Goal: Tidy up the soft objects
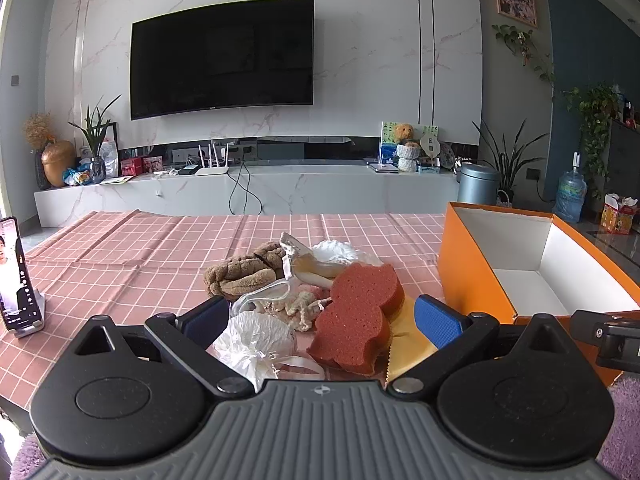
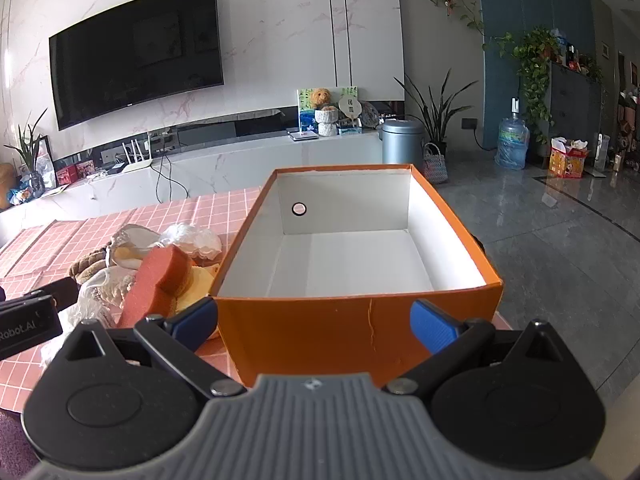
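A pile of soft things lies on the pink checked tablecloth [image 1: 120, 256]: a red-brown sponge [image 1: 356, 316], a brown plush toy [image 1: 244, 272], a crumpled white bag [image 1: 256, 340], a yellow cloth [image 1: 408, 352] and white wadding [image 1: 336, 250]. My left gripper [image 1: 324, 320] is open, its blue pads either side of the sponge and bag, a little above them. An empty orange box [image 2: 352, 332] with a white inside stands to the right of the pile. My right gripper [image 2: 314, 322] is open in front of the box's near wall. The sponge [image 2: 160, 280] also shows in the right wrist view.
A phone on a stand [image 1: 16, 280] sits at the table's left edge. The right gripper's body [image 1: 608, 340] shows at the left view's right side, beside the box [image 1: 480, 276]. Beyond the table are a TV [image 1: 222, 56], a low cabinet and a grey floor [image 2: 560, 220].
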Tool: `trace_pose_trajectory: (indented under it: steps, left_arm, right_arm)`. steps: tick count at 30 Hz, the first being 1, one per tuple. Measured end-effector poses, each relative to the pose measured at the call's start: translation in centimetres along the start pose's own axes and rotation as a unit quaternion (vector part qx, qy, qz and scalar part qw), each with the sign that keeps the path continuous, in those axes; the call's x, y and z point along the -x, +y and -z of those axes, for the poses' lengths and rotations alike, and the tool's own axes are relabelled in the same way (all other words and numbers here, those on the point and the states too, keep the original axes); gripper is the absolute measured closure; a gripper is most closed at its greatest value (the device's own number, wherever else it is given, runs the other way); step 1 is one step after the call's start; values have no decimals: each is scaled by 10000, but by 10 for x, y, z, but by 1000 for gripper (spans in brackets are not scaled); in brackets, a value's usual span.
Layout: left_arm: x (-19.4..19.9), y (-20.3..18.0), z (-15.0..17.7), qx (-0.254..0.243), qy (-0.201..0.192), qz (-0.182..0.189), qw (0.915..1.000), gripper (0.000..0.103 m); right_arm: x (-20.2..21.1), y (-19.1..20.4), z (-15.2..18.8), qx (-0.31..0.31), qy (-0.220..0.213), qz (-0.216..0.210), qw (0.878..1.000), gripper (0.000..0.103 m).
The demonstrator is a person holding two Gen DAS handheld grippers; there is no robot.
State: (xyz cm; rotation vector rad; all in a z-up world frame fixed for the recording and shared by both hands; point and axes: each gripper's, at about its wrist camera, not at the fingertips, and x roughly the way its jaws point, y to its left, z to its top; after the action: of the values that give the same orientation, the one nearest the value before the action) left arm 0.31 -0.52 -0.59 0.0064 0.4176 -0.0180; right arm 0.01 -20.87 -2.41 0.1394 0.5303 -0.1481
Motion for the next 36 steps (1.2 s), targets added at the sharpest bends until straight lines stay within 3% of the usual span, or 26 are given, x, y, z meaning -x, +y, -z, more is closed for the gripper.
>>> trace_pose_trajectory:
  steps: [36]
  left_arm:
    - [-1,-4,5,-61,90,46,9999,0]
  right_arm:
    - [-7,4,2,83,205,-13,9998,2]
